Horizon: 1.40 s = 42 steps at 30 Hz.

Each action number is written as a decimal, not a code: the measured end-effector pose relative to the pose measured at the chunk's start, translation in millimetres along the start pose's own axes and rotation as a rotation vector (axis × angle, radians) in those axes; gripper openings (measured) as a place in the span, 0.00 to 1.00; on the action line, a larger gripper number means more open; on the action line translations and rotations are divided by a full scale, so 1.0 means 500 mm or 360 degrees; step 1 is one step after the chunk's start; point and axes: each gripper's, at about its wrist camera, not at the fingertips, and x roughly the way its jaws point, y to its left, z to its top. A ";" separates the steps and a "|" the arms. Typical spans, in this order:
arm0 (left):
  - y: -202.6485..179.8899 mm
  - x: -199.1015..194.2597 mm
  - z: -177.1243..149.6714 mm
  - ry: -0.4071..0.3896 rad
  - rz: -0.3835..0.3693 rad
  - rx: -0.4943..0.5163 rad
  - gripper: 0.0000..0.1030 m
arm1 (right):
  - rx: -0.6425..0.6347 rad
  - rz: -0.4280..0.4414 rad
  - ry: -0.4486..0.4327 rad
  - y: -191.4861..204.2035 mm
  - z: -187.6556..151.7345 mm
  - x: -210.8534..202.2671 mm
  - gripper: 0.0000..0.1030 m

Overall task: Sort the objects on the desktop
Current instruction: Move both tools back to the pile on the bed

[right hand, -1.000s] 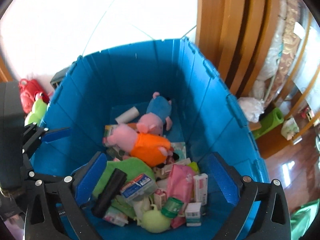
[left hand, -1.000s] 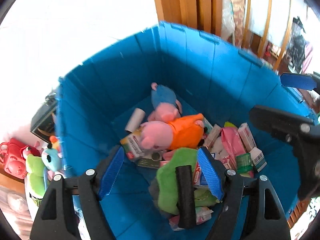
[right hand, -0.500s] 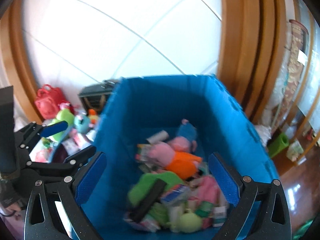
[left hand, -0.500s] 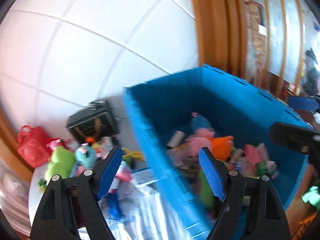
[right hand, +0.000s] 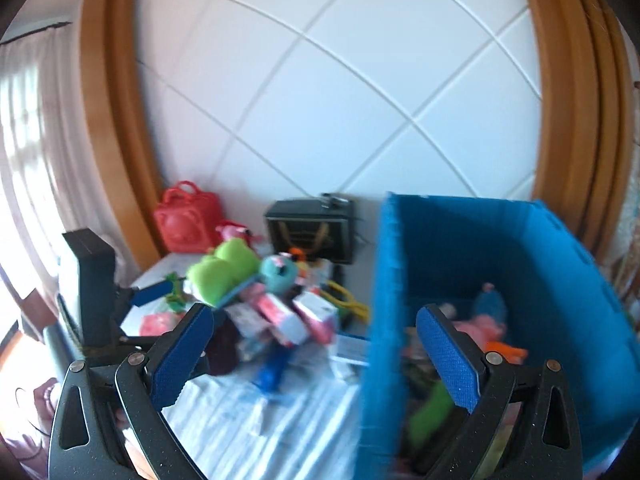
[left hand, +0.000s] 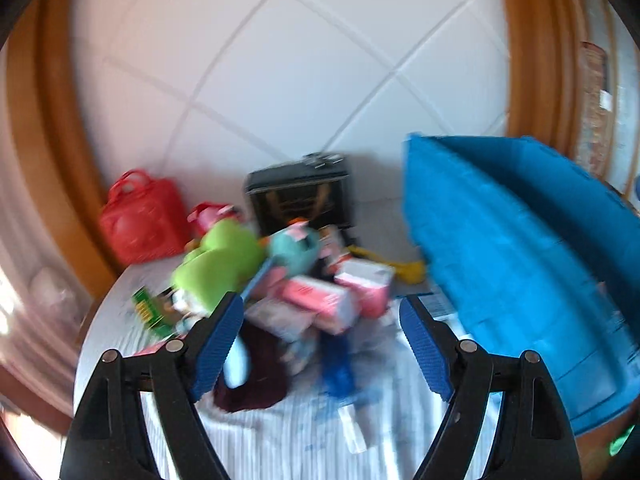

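Looking down the left gripper (left hand: 322,326), we see its blue pads spread wide with nothing held; they frame a blurred heap of toys and boxes at frame centre. Its jaws have just been opening a little further. A pink box (left hand: 320,298) lies just above the gap, a green plush (left hand: 218,258) to the upper left, and the blue bin (left hand: 516,260) fills the right side. Our right gripper (right hand: 316,356) is also wide and empty, the blue bin's near wall (right hand: 380,320) rising between its pads, the heap at centre left.
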 end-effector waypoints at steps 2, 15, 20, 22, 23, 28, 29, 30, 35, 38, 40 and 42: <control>0.044 0.012 -0.023 0.0013 0.0029 -0.0038 0.78 | -0.0025 0.0055 -0.0003 0.038 -0.015 0.025 1.00; 0.241 0.120 -0.210 0.0212 0.0158 -0.0249 0.78 | -0.0029 0.0012 0.0192 0.120 -0.140 0.235 1.00; 0.277 0.173 -0.266 0.0312 0.0215 -0.0293 0.78 | 0.0034 -0.0027 0.0337 0.099 -0.189 0.311 1.00; 0.295 0.191 -0.288 0.0355 0.0228 -0.0325 0.78 | 0.0050 -0.0040 0.0379 0.093 -0.204 0.337 1.00; 0.304 0.199 -0.297 0.0374 0.0235 -0.0342 0.78 | 0.0055 -0.0043 0.0399 0.090 -0.213 0.352 1.00; 0.369 0.244 -0.332 0.0468 0.0303 -0.0416 0.78 | 0.0061 -0.0053 0.0500 0.090 -0.237 0.419 1.00; 0.384 0.250 -0.336 0.0476 0.0320 -0.0429 0.78 | 0.0060 -0.0058 0.0516 0.091 -0.239 0.433 1.00; 0.402 0.257 -0.339 0.0485 0.0338 -0.0442 0.78 | 0.0057 -0.0063 0.0531 0.092 -0.241 0.448 1.00; 0.487 0.299 -0.346 0.0536 0.0403 -0.0480 0.78 | 0.0028 -0.0083 0.0613 0.105 -0.240 0.523 1.00; 0.546 0.333 -0.347 0.0594 0.0431 -0.0495 0.78 | 0.0005 -0.0091 0.0659 0.118 -0.234 0.572 1.00; 0.589 0.357 -0.347 0.0628 0.0441 -0.0516 0.78 | -0.0013 -0.0094 0.0680 0.128 -0.227 0.602 1.00; 0.621 0.380 -0.346 0.0666 0.0442 -0.0526 0.78 | -0.0041 -0.0094 0.0703 0.142 -0.220 0.634 1.00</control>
